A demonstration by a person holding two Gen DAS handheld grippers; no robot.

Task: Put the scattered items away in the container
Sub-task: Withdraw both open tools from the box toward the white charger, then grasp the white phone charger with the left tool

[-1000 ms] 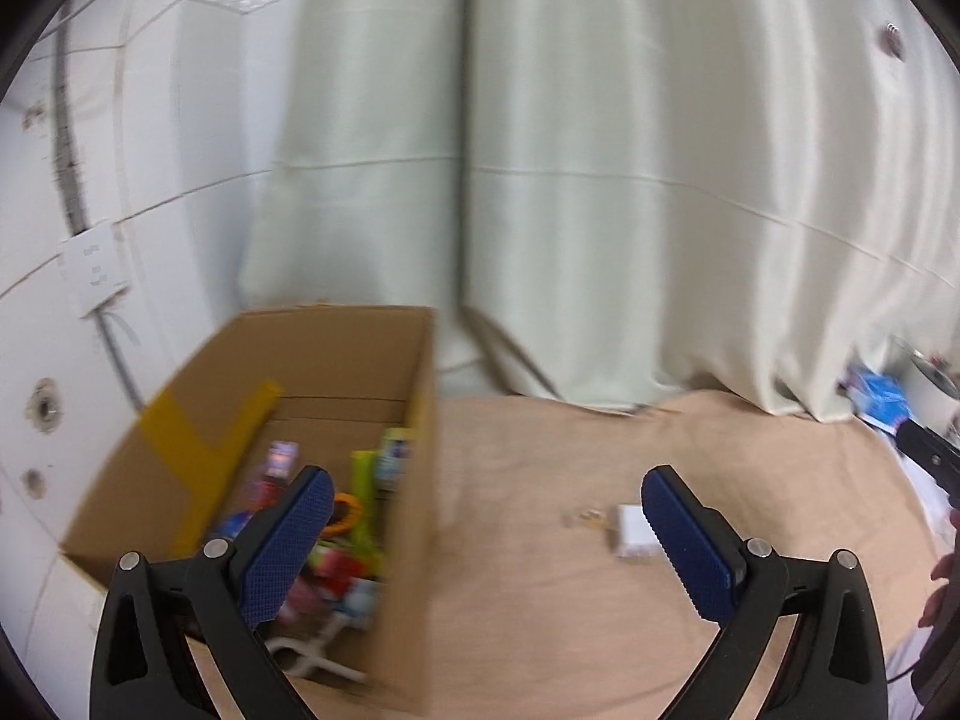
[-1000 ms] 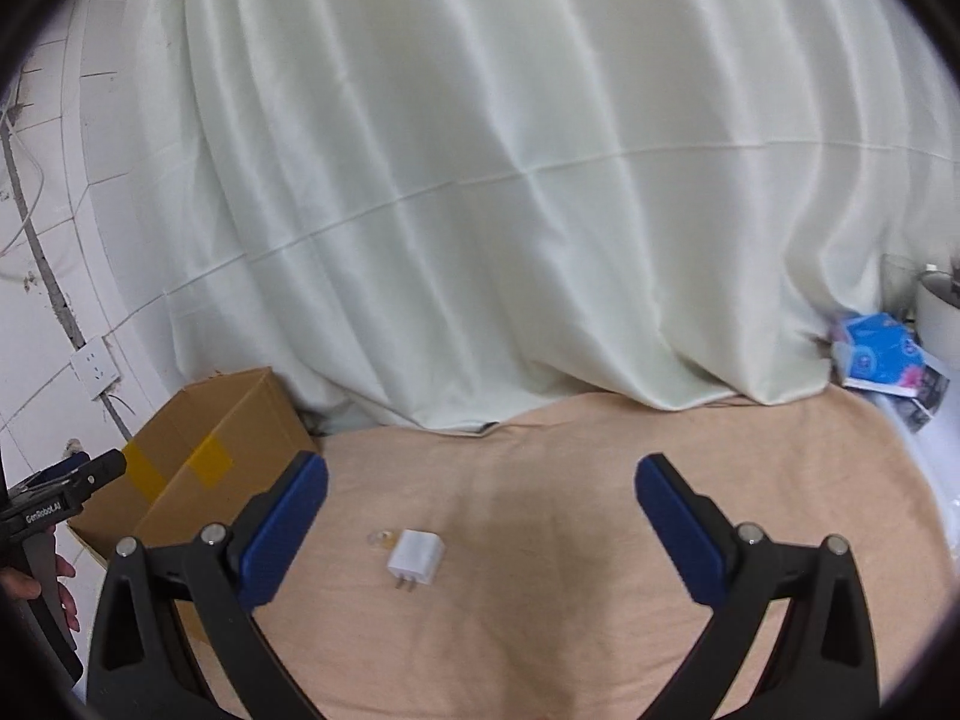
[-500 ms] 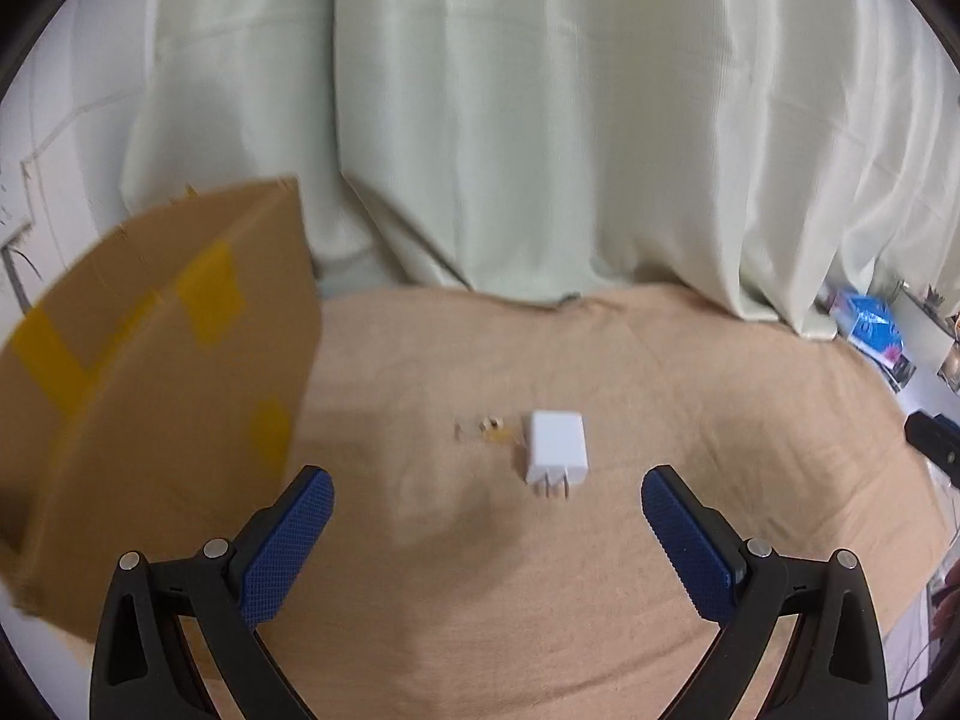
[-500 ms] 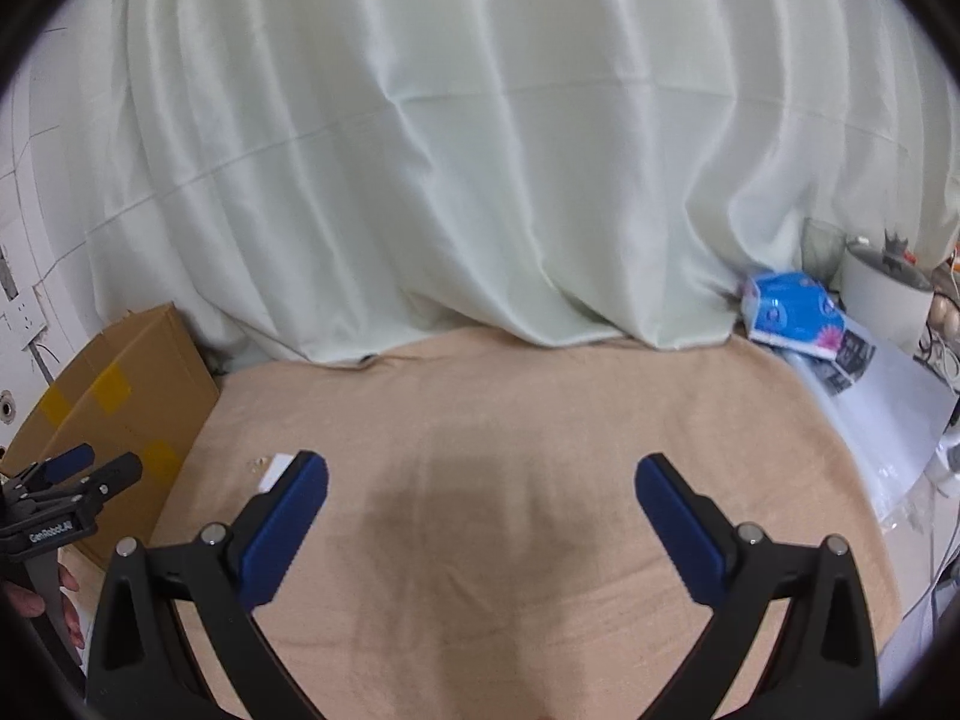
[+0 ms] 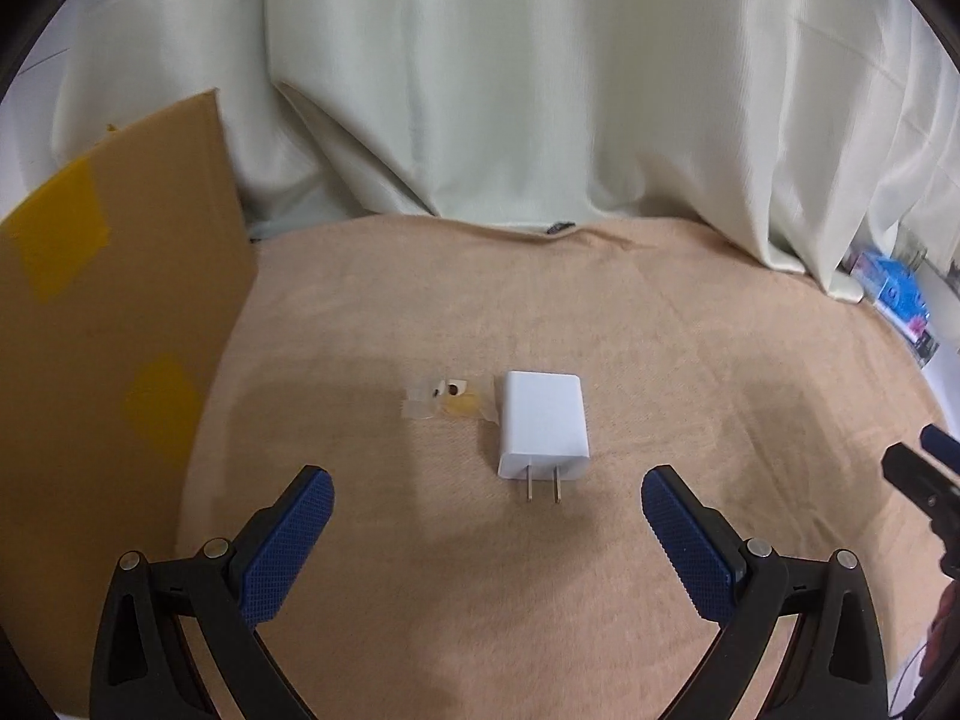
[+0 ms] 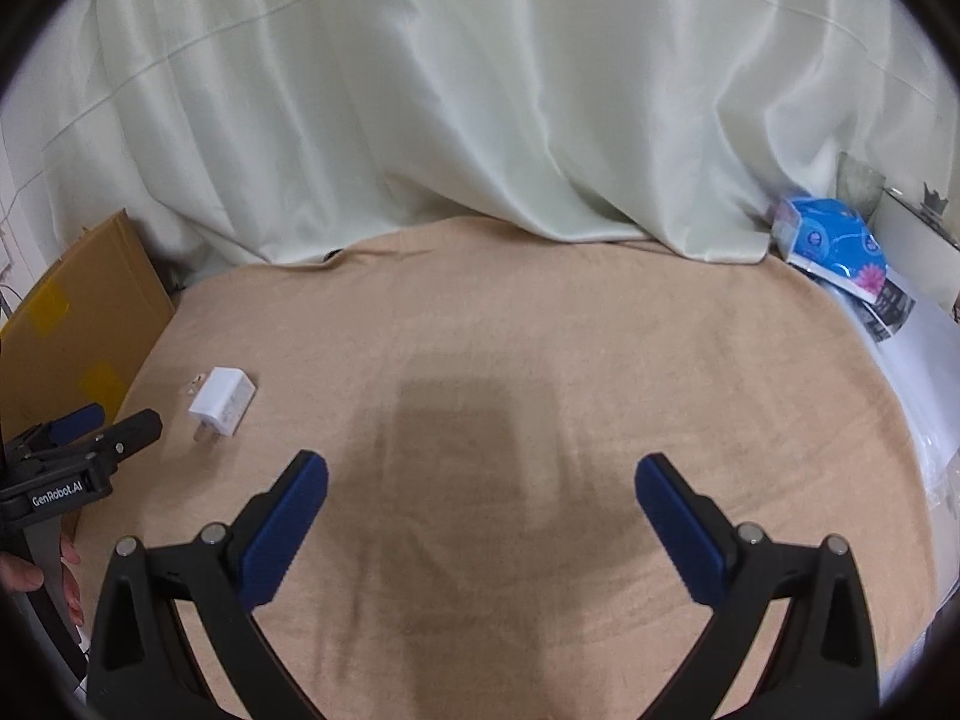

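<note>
A white plug charger (image 5: pixel 543 423) lies on the tan cloth with its prongs toward me; it also shows in the right wrist view (image 6: pixel 223 401). A small clear and yellow packet (image 5: pixel 451 398) lies just left of it. My left gripper (image 5: pixel 487 501) is open and empty, low over the cloth just short of the charger. The cardboard box (image 5: pixel 102 324) with yellow tape stands at the left; its inside is hidden. My right gripper (image 6: pixel 481 486) is open and empty over bare cloth, right of the charger. The left gripper also shows in the right wrist view (image 6: pixel 90 438).
A pale curtain (image 5: pixel 510 90) hangs behind the table. A blue tissue pack (image 6: pixel 834 246) lies at the far right beside a white surface (image 6: pixel 912 396). The tan cloth (image 6: pixel 540 348) covers the table. The box also shows in the right wrist view (image 6: pixel 72 324).
My left gripper has swung from over the box to the right and come down near the charger. My right gripper has turned right, so the charger now sits at its left.
</note>
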